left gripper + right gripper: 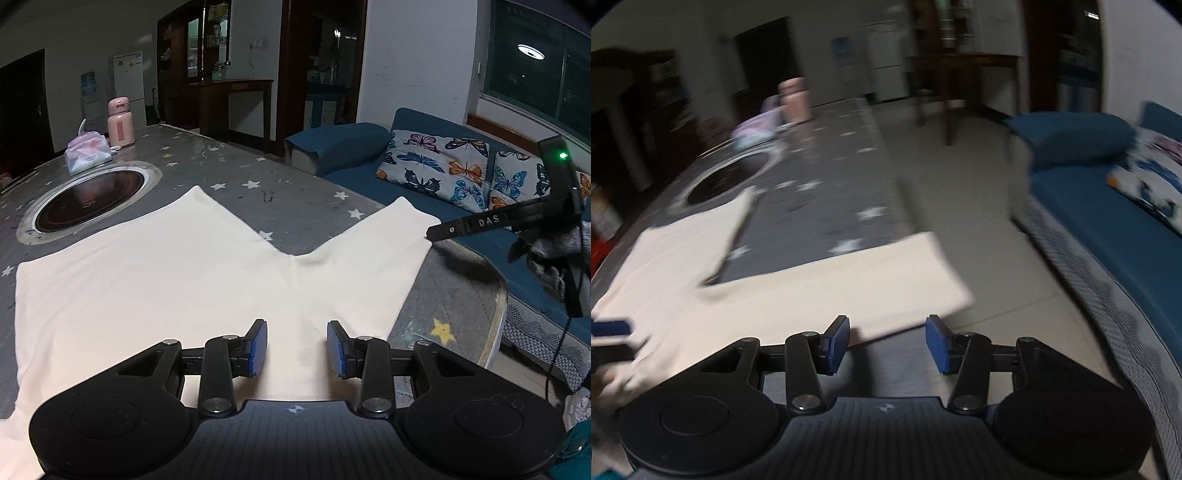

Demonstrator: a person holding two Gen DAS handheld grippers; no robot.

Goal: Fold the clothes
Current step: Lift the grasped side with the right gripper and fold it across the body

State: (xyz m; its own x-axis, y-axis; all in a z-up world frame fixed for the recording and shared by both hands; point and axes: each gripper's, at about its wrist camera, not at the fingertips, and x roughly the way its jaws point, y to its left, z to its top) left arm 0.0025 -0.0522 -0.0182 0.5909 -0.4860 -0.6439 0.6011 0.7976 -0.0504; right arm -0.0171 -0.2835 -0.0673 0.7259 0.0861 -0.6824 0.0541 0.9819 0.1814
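shorts (166, 280) flat on table (229, 166) mid-frame; burner (88, 201), tissue pack (88, 153), bottle (120, 122) upper left; sofa (369, 173) right.

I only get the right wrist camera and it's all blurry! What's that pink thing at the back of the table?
Observer: The left wrist view shows it sharply. It's a pink bottle standing upright beside a tissue pack.
Operator: Is my left gripper holding the clothes?
Observer: No. The left gripper is open above the cream garment and is gripping nothing.
Operator: How is the garment lying?
Observer: Flat on the table, with its two legs spread in a V.
Operator: Where does my right gripper point?
Observer: The right gripper has its tip at the end of the garment's right leg, near the table edge. I cannot tell if it touches.
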